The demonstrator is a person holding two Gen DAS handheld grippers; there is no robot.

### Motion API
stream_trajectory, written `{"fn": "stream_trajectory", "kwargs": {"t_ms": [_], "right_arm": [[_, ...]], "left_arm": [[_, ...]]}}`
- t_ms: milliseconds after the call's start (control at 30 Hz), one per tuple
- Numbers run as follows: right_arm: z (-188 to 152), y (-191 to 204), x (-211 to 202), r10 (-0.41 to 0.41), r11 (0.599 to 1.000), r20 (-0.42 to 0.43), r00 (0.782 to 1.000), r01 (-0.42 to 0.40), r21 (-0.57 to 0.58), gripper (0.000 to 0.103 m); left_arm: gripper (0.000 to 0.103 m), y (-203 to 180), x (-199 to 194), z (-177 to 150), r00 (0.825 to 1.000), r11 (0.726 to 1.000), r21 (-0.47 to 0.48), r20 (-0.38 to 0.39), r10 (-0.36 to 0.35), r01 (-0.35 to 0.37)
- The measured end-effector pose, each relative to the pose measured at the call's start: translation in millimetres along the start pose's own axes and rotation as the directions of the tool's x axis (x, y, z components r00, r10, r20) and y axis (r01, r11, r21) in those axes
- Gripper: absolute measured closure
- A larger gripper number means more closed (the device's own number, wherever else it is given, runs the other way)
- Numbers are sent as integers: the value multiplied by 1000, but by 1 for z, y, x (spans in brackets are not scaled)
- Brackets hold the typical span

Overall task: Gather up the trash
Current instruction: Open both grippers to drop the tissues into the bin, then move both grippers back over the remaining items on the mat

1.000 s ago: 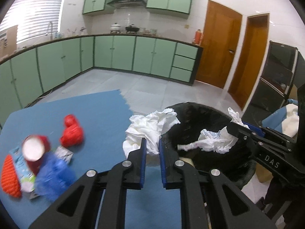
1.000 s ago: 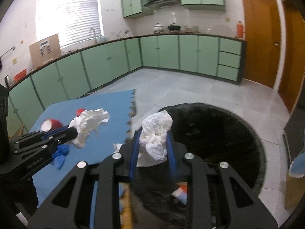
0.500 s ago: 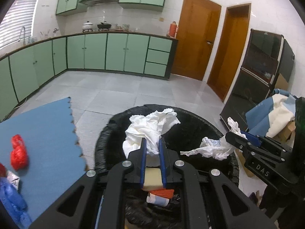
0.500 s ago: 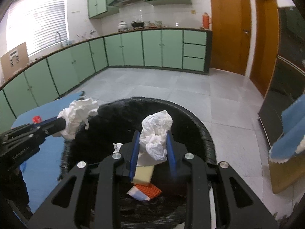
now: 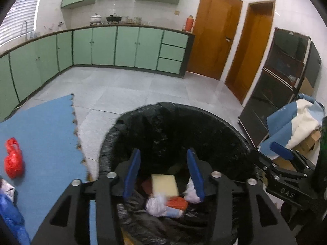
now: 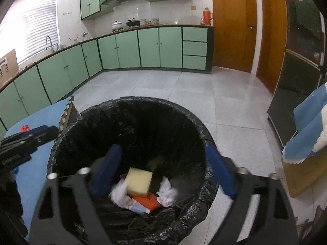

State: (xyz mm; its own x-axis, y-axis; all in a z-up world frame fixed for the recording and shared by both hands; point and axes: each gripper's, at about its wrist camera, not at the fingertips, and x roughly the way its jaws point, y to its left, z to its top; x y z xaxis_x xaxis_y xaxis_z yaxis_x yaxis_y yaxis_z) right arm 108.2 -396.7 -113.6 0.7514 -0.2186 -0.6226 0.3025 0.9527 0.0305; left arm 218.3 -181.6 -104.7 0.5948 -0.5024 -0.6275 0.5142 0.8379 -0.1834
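A black-lined trash bin [image 5: 175,110] [image 6: 143,102] stands beside the blue mat. My left gripper [image 5: 163,153] is open and empty over the bin's mouth. My right gripper [image 6: 163,149] is open and empty over the bin too, and its arm shows at the right in the left wrist view [image 5: 286,175]. Inside the bin lie two crumpled white tissues [image 6: 167,194] [image 6: 119,194], a yellow sponge [image 6: 139,181] [image 5: 164,184] and an orange item [image 6: 147,203]. A red crumpled bag [image 5: 13,159] lies on the mat.
The blue foam mat [image 5: 40,134] lies left of the bin, with a blue wrapper [image 5: 10,220] at its near left edge. Green cabinets [image 5: 122,47] line the far wall. A dark cabinet [image 5: 282,94] and a cloth-covered pile [image 5: 294,126] stand at the right.
Both grippers carried white tissues from the mat to over the bin, then opened. The tissues dropped into the bin and both grippers are empty.
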Motion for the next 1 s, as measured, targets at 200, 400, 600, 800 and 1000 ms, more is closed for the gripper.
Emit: {"fn": "stream_trajectory", "kwargs": {"t_ms": [200,400,600,800,1000], "right_arm": [[11,19,-15,37,999,22,999,-36,-7,9],[17,75,-28,142,988,42,989,-140,-58,8],[15,144,-31,261,959,27,965,-256,-124,8],[6,215,-37,365,915,4,931,-358,-185,8],[-9,283,-41,428,875,-14,903,-418,-245,8]], "left_arm": [[30,38,-39,0,996,996,-44,52,78,-75],[27,88,-95,-17,975,978,-86,98,199,-191],[26,143,-144,-45,935,935,-148,100,340,-324],[26,200,-192,-80,866,858,-213,84,493,-468],[26,248,-222,-105,805,786,-272,64,590,-555]]}}
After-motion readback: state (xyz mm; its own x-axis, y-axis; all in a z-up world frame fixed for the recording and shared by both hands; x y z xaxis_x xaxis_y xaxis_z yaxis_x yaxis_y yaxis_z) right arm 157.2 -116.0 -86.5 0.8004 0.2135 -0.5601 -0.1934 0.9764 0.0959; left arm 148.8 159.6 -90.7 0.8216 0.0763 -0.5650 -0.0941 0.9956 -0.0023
